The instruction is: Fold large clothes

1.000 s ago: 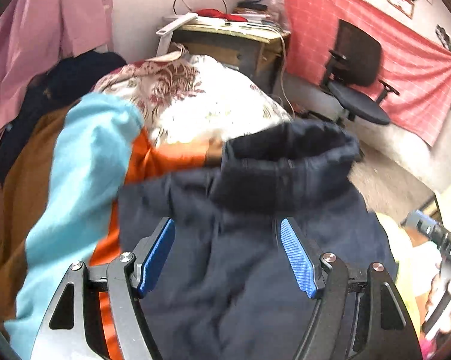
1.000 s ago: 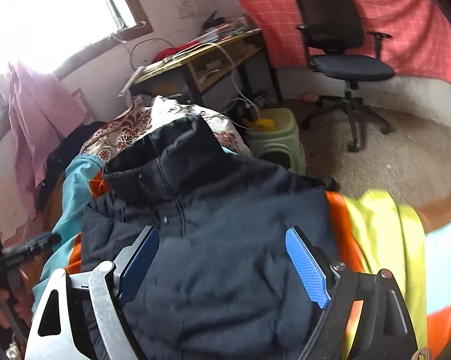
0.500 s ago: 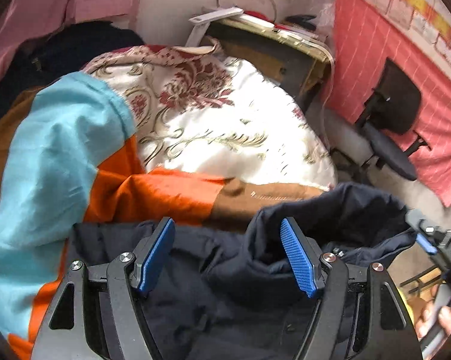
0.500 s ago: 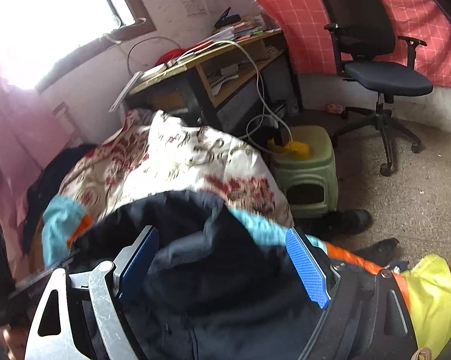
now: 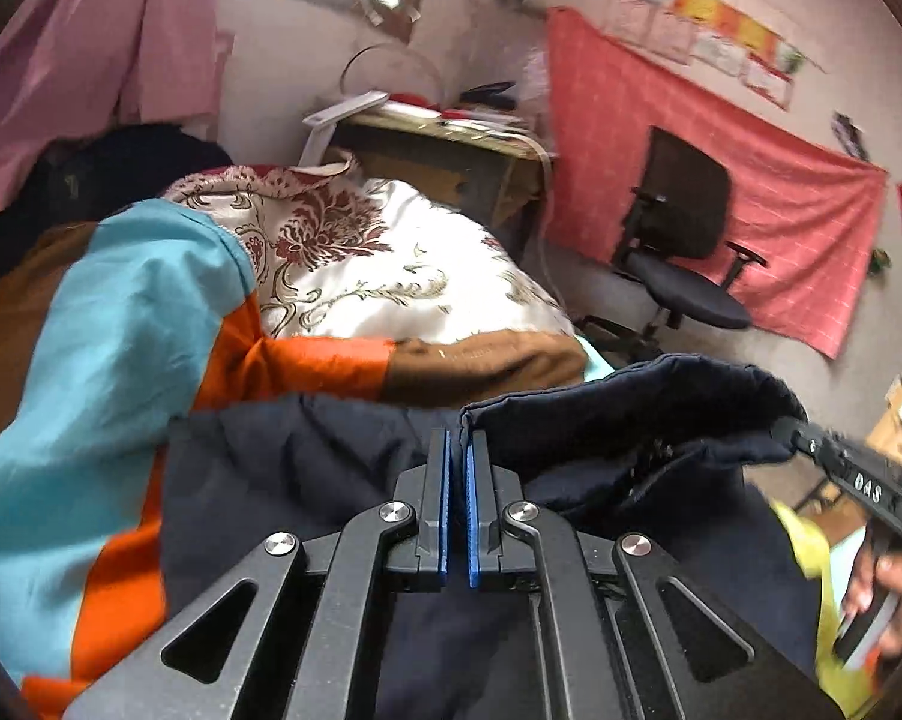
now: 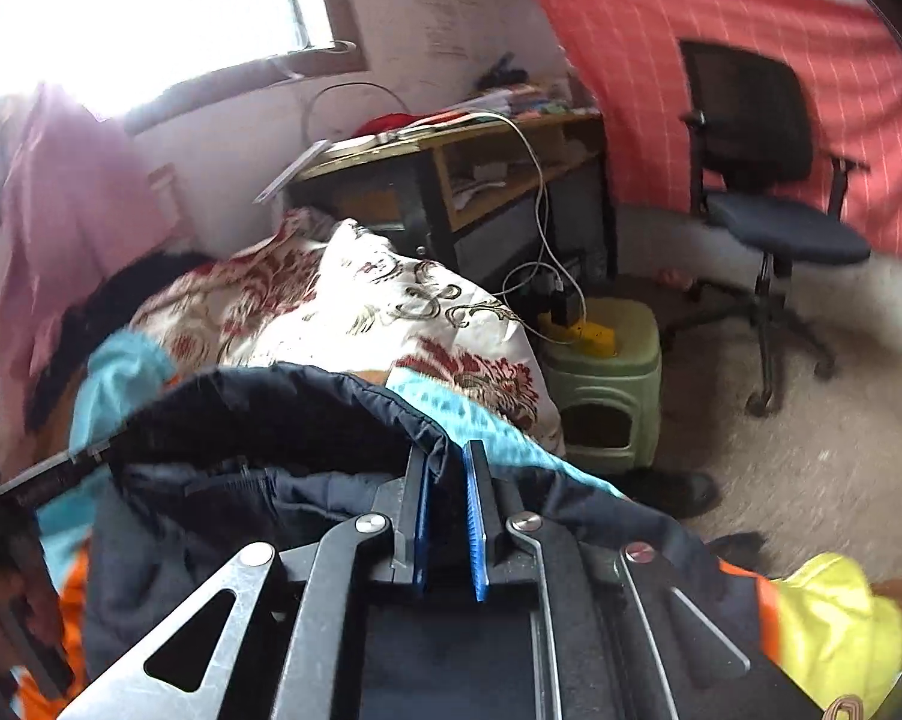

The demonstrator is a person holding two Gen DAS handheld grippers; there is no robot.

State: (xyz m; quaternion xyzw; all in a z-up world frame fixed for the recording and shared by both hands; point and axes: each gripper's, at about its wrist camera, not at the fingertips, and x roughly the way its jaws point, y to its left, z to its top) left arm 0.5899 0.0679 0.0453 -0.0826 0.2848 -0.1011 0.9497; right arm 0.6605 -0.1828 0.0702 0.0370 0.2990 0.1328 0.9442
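Jacket: a dark navy padded jacket [image 5: 306,462] lies on a bed over a colour-block blanket [image 5: 120,324] of blue, orange and brown; its collar edge stands raised between the two tools.
Left gripper: the left gripper [image 5: 457,456] has just been closing — wide apart half a second ago, its blue pads now meet with only a sliver between them, pinching a thin fold of the jacket's upper edge.
Right gripper: the right gripper [image 6: 447,471] has likewise just been closing and now clamps the navy hem, dark fabric visibly caught between its pads; in the left view it shows as a black tool at the far end of the raised edge.
What changed: a second ago the jacket lay under open jaws; now both tools have a hold on the same edge, one at each end.
What it means: judged from this, the grasp is made and the fold proper can begin — the held edge is ready to be carried over the body of the garment.
Edges: the bed's right side drops off just beside the right gripper, toward a green stool [image 6: 607,384] and bare floor; a yellow cloth [image 6: 835,618] hangs at that corner.
Open room: a floral quilt [image 5: 390,264] fills the far half of the bed, so clear laying space looks limited to the blanket nearest the tools; an office chair [image 5: 685,252] stands well apart.
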